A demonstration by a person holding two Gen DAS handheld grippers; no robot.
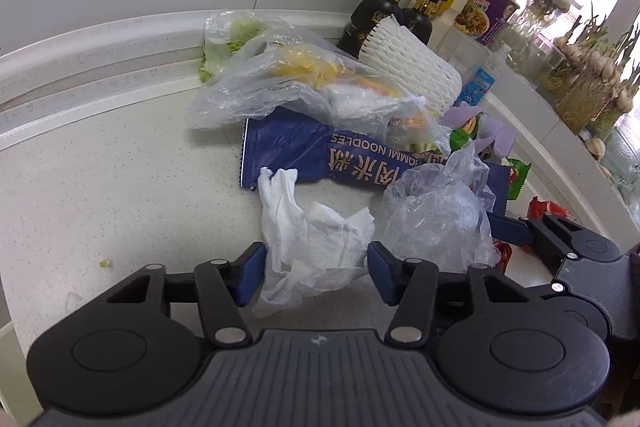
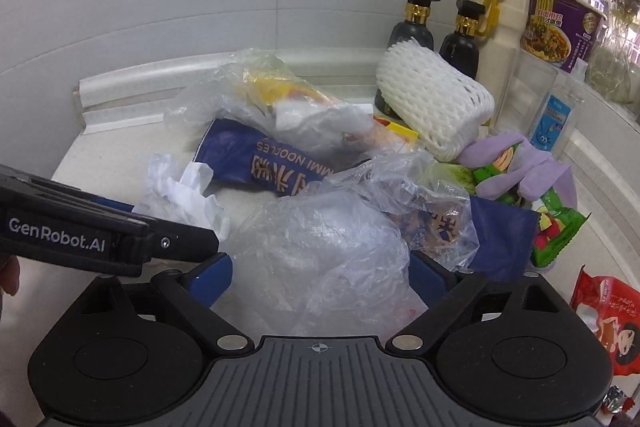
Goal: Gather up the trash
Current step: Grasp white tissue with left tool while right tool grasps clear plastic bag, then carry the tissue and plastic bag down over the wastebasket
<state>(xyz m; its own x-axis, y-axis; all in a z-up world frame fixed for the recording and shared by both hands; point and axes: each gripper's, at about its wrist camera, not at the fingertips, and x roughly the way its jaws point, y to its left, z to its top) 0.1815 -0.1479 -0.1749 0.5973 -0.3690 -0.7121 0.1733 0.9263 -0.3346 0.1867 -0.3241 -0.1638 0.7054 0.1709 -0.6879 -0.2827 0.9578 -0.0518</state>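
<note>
**Tissue and bag between the tongs on a littered counter**

Crumpled white paper tissue lies on the pale speckled counter, directly between the blue pads of the left tongs. Pads sit at the tissue's two sides, partly spread; whether they press on it, cannot tell.

Crumpled clear plastic bag lies just right of the tissue, between the blue pads of the right tongs. These stand spread wide around the bag, no pinch visible. Left tongs enter the right wrist view from the left edge, close beside.

Behind both: dark blue noodle wrapper with orange lettering, flat, partly under a second clear bag holding yellow and white scraps. Further back, a thin bag of green leaves against the wall trim.

To the right: white foam fruit net, lilac rubber glove, green snack packet, red wrapper.

Along the back wall: two black bottles with gold collars, cream bottle with yellow cap, purple instant-noodle cup.
</note>
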